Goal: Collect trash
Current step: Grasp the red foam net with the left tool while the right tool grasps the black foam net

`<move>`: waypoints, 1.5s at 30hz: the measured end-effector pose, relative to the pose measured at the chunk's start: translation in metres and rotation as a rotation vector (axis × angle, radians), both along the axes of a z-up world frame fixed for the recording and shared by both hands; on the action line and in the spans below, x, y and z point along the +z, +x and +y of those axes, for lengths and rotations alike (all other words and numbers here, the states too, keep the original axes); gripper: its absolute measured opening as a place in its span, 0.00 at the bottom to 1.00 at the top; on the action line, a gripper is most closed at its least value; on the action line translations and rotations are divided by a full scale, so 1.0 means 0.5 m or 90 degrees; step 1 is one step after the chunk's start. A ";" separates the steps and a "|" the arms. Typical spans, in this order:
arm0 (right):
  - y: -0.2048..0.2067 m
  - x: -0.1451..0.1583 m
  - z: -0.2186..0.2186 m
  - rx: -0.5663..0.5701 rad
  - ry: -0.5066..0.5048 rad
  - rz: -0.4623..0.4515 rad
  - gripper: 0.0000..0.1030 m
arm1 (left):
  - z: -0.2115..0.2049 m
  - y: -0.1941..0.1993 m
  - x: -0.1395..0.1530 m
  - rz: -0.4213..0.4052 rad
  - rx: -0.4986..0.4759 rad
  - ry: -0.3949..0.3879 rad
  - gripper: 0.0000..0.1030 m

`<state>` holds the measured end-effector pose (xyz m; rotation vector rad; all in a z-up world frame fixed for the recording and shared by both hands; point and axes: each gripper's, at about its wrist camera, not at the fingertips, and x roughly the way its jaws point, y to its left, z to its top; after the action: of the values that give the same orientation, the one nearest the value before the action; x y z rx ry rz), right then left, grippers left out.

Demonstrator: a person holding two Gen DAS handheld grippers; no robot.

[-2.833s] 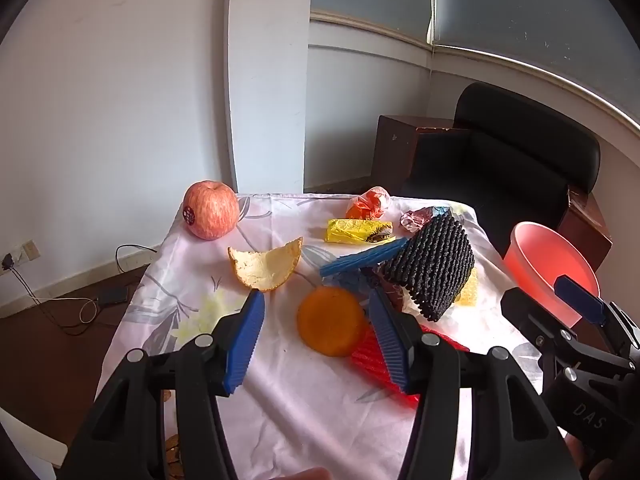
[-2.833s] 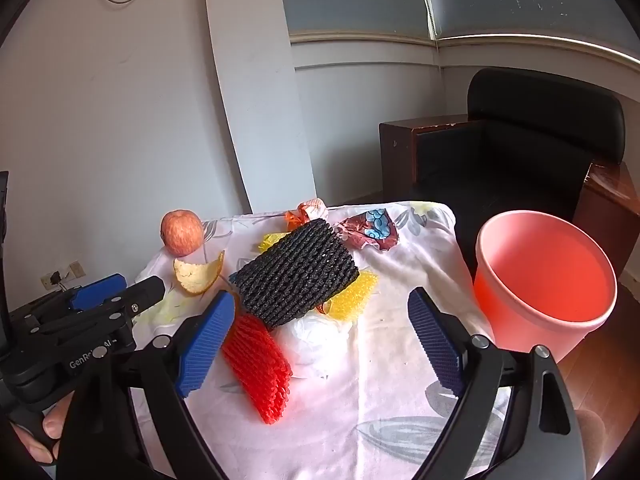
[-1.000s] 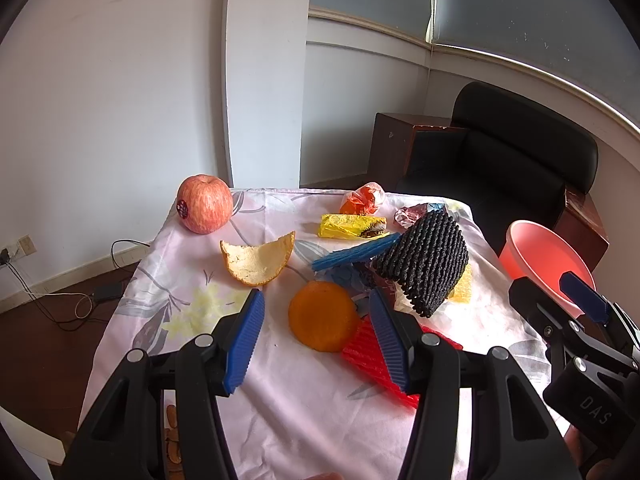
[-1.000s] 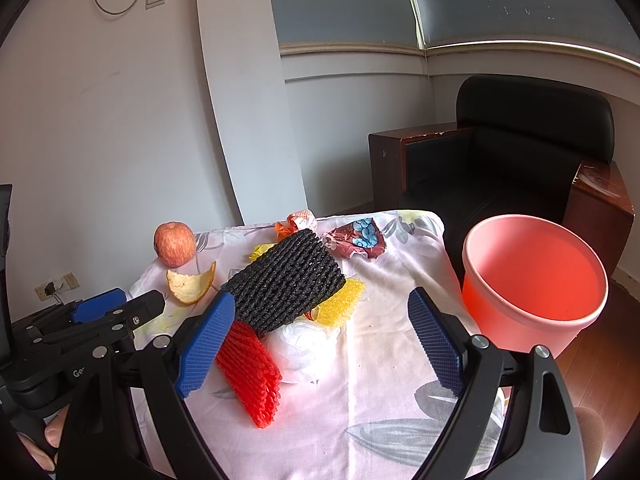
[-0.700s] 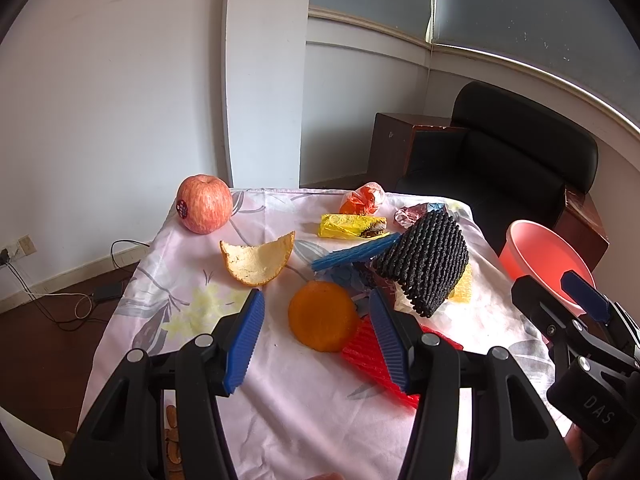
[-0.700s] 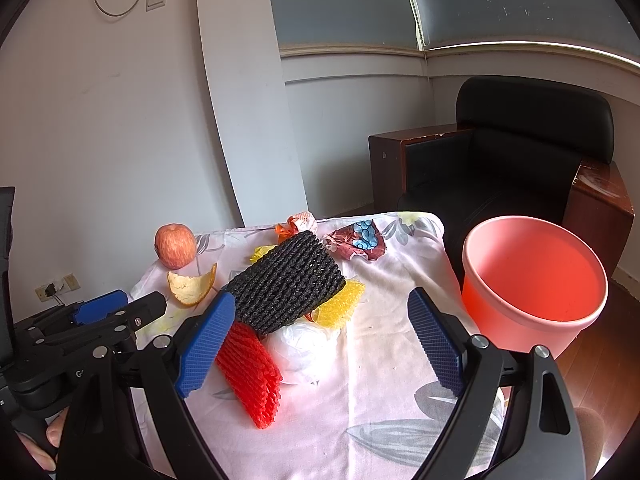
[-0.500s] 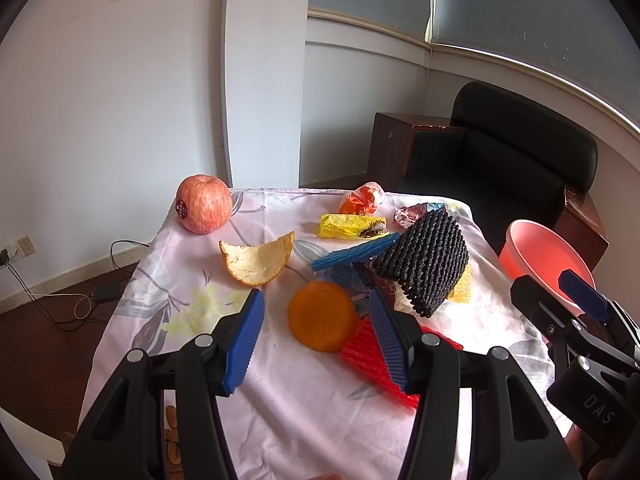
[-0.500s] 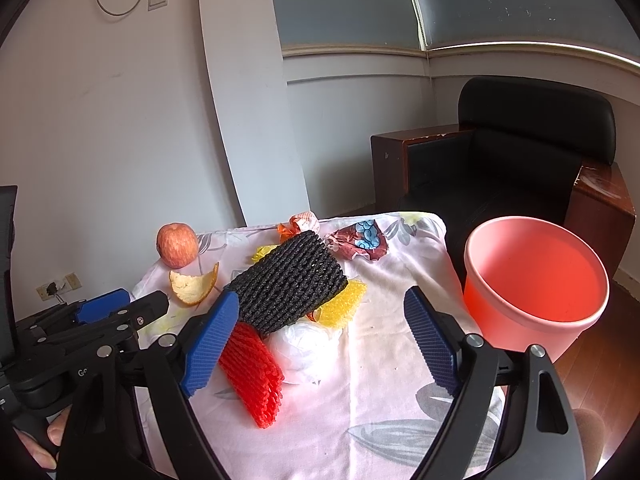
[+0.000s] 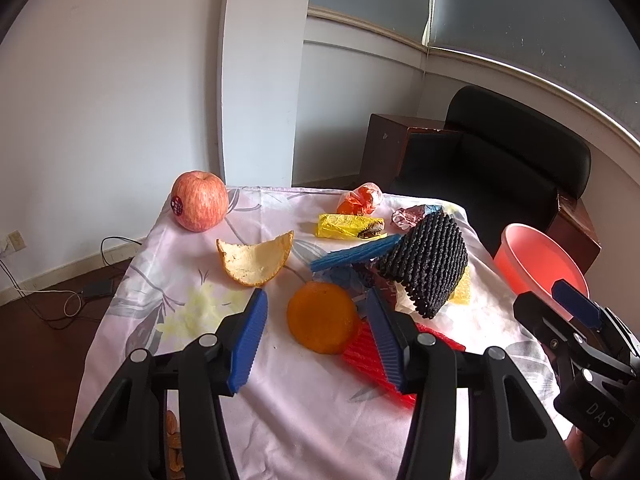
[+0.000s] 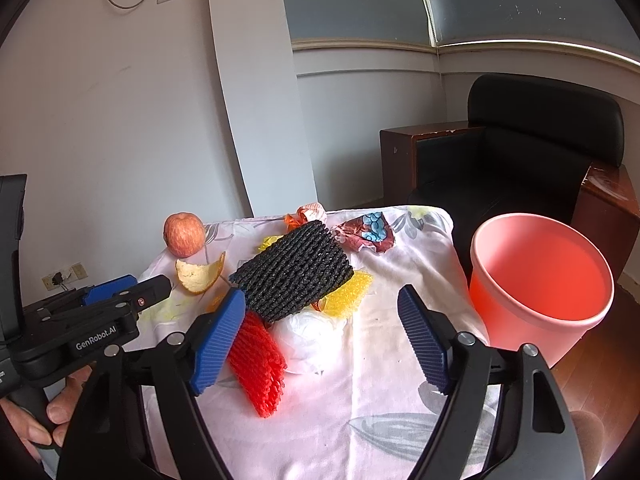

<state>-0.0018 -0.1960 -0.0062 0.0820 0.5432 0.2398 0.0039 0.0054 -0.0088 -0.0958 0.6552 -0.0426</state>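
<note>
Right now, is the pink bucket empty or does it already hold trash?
Empty: the bucket stands upright beside the table, its visible inside bare pink.

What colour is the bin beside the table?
Salmon pink bin; the right wrist view shows it best.

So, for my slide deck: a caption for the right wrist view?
Open right gripper above foam fruit nets and wrappers on the table, pink bucket alongside.

"GenRobot.AI" on left gripper (image 10: 132,292) body, "DAS" on right gripper (image 9: 576,312) body
</note>
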 end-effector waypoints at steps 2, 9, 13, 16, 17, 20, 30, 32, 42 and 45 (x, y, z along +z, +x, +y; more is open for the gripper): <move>-0.001 -0.006 -0.001 0.010 0.001 0.006 0.74 | 0.005 0.004 -0.004 0.006 -0.013 -0.013 0.50; 0.003 -0.024 0.002 0.039 0.007 0.035 0.65 | 0.014 0.000 -0.019 0.018 -0.075 -0.088 0.50; 0.003 -0.038 -0.011 0.035 0.005 0.050 0.64 | -0.006 -0.002 -0.037 0.046 -0.123 -0.109 0.50; 0.003 -0.045 -0.032 0.021 0.011 0.059 0.63 | -0.036 0.006 -0.053 0.075 -0.145 -0.108 0.50; 0.003 -0.045 -0.041 0.015 0.013 0.060 0.63 | -0.047 0.010 -0.057 0.085 -0.152 -0.112 0.50; 0.004 -0.046 -0.066 -0.002 0.019 0.064 0.63 | -0.075 0.019 -0.065 0.110 -0.168 -0.123 0.50; 0.012 -0.062 -0.107 -0.012 0.035 0.079 0.61 | -0.156 0.046 -0.093 0.148 -0.162 -0.066 0.34; 0.015 -0.065 -0.110 -0.006 0.037 0.082 0.61 | -0.157 0.050 -0.101 0.156 -0.158 -0.060 0.20; 0.052 -0.056 -0.077 0.061 0.071 0.090 0.59 | -0.106 0.009 -0.053 0.115 -0.162 -0.078 0.05; 0.069 -0.042 -0.055 0.091 0.087 0.089 0.56 | -0.084 -0.006 -0.035 0.099 -0.162 -0.090 0.04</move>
<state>0.0325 -0.2233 -0.0272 0.1937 0.6727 0.4135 0.0011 -0.0365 -0.0265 -0.1530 0.8170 -0.3297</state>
